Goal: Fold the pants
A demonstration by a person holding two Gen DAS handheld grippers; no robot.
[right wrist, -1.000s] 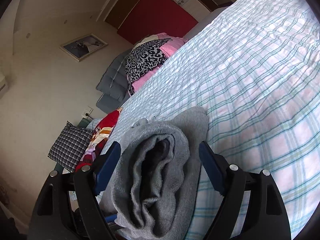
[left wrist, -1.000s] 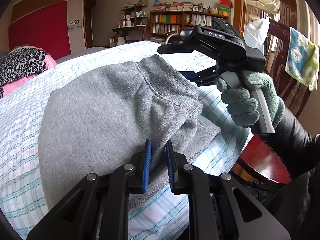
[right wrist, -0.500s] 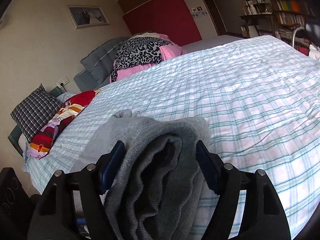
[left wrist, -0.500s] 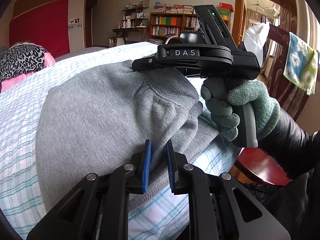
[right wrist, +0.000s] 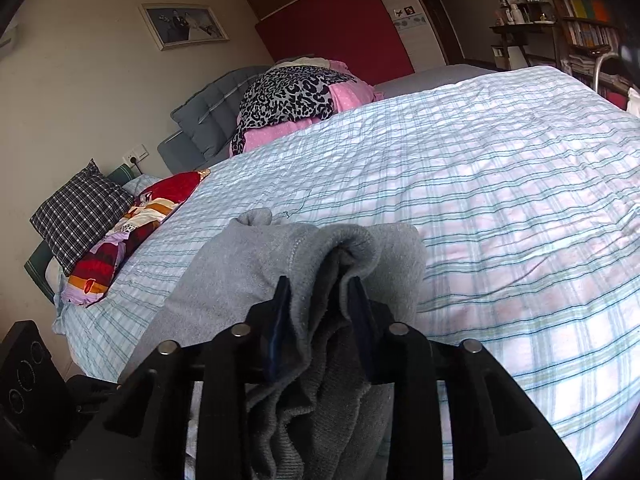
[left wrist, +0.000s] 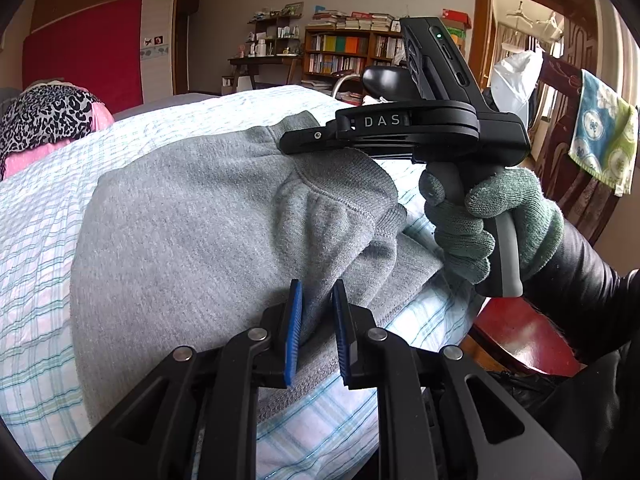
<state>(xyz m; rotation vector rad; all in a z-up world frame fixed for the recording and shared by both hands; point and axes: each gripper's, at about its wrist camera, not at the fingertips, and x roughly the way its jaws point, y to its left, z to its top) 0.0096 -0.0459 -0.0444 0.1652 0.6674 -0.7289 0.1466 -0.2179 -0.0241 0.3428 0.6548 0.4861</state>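
Observation:
Grey sweatpants [left wrist: 192, 232] lie folded on the checked bedsheet [left wrist: 36, 248] near the bed's edge. My left gripper [left wrist: 316, 320] is shut on the near edge of the fabric, which is pinched between its blue pads. In the left wrist view, a gloved hand [left wrist: 500, 224] holds the right gripper [left wrist: 292, 144] over the bunched waistband end. In the right wrist view, the right gripper [right wrist: 318, 308] has its jaws closing on a thick bunch of the pants [right wrist: 240, 280]. Its pads press the fabric from both sides.
A leopard-print and pink bundle [right wrist: 296, 100] sits at the head of the bed, with pillows [right wrist: 80, 208] to the left. A dark red wooden frame [left wrist: 520, 332] and a chair with a towel [left wrist: 600, 140] stand at the right. The checked sheet [right wrist: 500, 200] stretches beyond the pants.
The right gripper rolled level, moved over the bunched end of the pants and its wide jaws closed onto the fabric. The left gripper kept its grip and stayed put.

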